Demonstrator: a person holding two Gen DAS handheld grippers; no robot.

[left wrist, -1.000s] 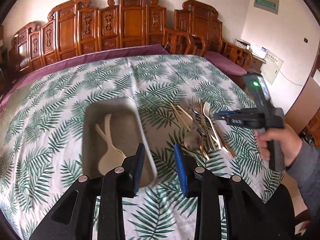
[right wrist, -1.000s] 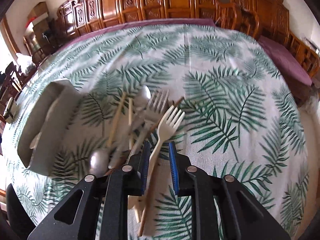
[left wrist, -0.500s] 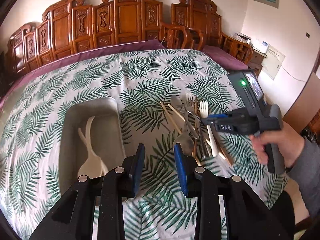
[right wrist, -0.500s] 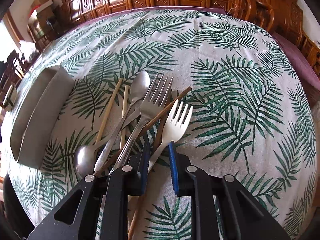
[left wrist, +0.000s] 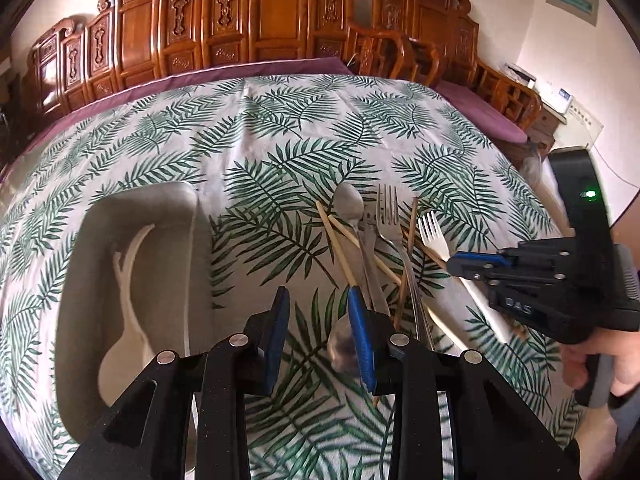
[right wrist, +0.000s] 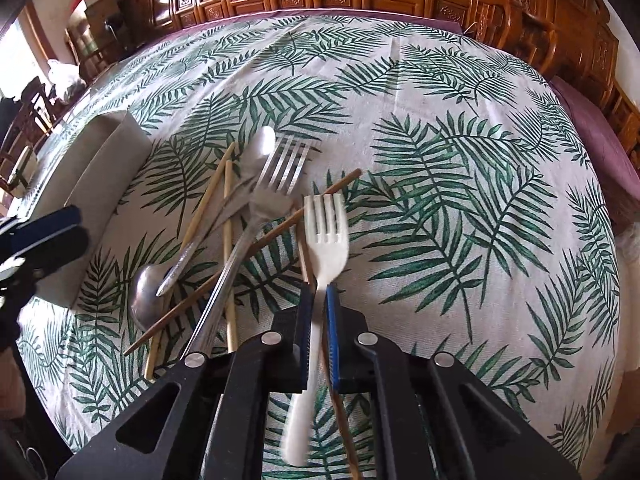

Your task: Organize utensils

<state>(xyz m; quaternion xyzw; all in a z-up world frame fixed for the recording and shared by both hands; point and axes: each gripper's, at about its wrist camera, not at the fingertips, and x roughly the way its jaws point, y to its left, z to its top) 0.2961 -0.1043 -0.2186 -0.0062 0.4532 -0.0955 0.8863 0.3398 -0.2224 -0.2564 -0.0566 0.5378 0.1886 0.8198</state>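
A pile of utensils lies on the palm-leaf tablecloth: a metal fork (right wrist: 280, 176), metal spoons (right wrist: 146, 294), wooden chopsticks (right wrist: 208, 204) and a white plastic fork (right wrist: 326, 232). My right gripper (right wrist: 319, 300) is shut on the white plastic fork's handle; it also shows in the left wrist view (left wrist: 460, 264). My left gripper (left wrist: 318, 312) is open and empty, low over the cloth between the pile and a grey tray (left wrist: 76, 280). The tray holds a white plastic spoon (left wrist: 124, 320).
Carved wooden chairs (left wrist: 260, 20) ring the far side of the table. The tray's outer wall (right wrist: 92, 184) shows at the left in the right wrist view. The table edge drops off at the right (right wrist: 600, 208).
My right gripper has closed onto the white fork's handle. My left gripper has moved right, away from over the tray and toward the utensil pile.
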